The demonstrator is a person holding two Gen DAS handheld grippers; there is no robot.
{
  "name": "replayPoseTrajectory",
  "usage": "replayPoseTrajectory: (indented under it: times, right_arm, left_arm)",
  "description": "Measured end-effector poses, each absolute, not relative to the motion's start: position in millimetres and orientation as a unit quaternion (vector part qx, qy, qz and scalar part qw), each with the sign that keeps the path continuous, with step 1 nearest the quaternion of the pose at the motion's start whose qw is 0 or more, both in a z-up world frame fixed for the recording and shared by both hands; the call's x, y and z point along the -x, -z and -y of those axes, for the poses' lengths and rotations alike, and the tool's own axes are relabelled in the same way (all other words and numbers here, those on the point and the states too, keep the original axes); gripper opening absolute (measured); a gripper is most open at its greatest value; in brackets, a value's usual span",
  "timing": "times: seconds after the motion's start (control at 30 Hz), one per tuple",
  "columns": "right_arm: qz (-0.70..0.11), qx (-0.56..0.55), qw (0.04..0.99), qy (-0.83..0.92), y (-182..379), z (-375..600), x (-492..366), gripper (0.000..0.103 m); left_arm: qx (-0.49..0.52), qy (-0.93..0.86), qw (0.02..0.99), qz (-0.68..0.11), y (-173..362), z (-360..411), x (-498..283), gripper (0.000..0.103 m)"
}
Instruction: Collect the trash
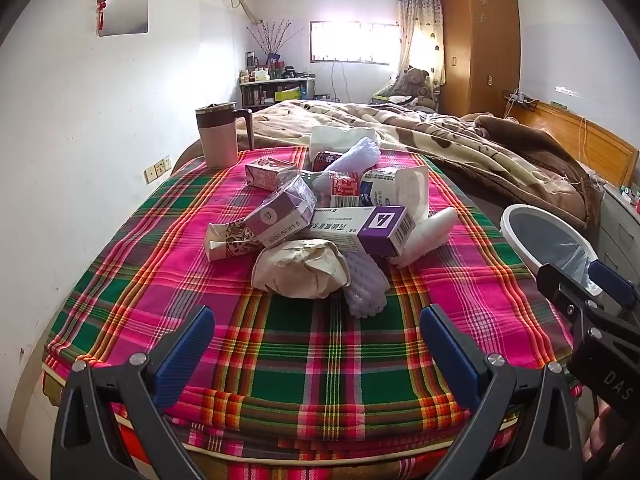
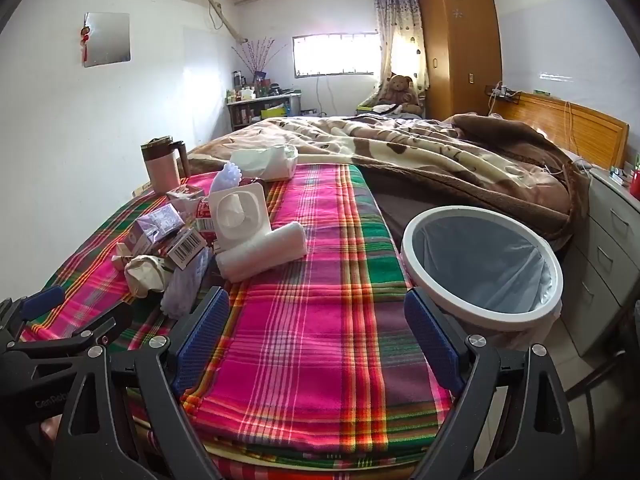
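left gripper (image 1: 316, 332) spread, trash pile (image 1: 316, 232) just ahead | right gripper (image 2: 316, 336) spread, empty, bin (image 2: 482, 268) beside right jaw

Bin (image 2: 480, 308): base hidden behind the plaid cloth (image 2: 320, 300) edge. Trash pile (image 1: 320, 224): lower items concealed by upper boxes; box print illegible. Shelf bottles (image 1: 260, 76): too small to identify, possibly toiletries.

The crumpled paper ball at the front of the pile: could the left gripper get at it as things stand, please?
Probably yes. The left gripper is open and empty, and only bare plaid blanket lies between it and the paper ball. A purple foam net lies against the ball's right side.
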State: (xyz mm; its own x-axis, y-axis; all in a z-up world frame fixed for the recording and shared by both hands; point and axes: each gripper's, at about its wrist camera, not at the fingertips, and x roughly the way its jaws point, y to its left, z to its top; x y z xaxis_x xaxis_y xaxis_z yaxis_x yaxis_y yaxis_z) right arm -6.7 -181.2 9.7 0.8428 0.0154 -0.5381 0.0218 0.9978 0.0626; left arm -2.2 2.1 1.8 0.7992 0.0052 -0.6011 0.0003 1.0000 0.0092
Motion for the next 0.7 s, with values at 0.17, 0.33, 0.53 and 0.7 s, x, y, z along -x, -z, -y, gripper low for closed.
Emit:
replayPoseTrajectory:
  times: [0.17,0.33,0.53,0.7]
  right_arm:
    - [-0.280,-0.033,0.959,0.002,-8.7,180.8,6.3,0.091]
    - [-0.281,-0.033,0.959,0.002,-8.4,180.4,6.0,0.091]
    - [-0.280,-0.032,0.960,0.003,-10.4,180.9,6.8,0.091]
    - [-0.279,-0.030,0.960,0.007,-7.7,180.9,6.1,0.091]
  left_arm:
    - [-0.002,-0.002,0.948,-0.319,-0.1,-4.3,-0.2,0.103]
    - [-0.002,-0.003,0.948,-0.319,0.3,-4.9,-0.9,0.103]
    - [-0.002,-0.004,0.948,-0.319,1.3,-7.1,-2.6,0.103]
    - [-0.003,-0.006,0.948,-0.317,1.4,-8.9,-2.9,0.103]
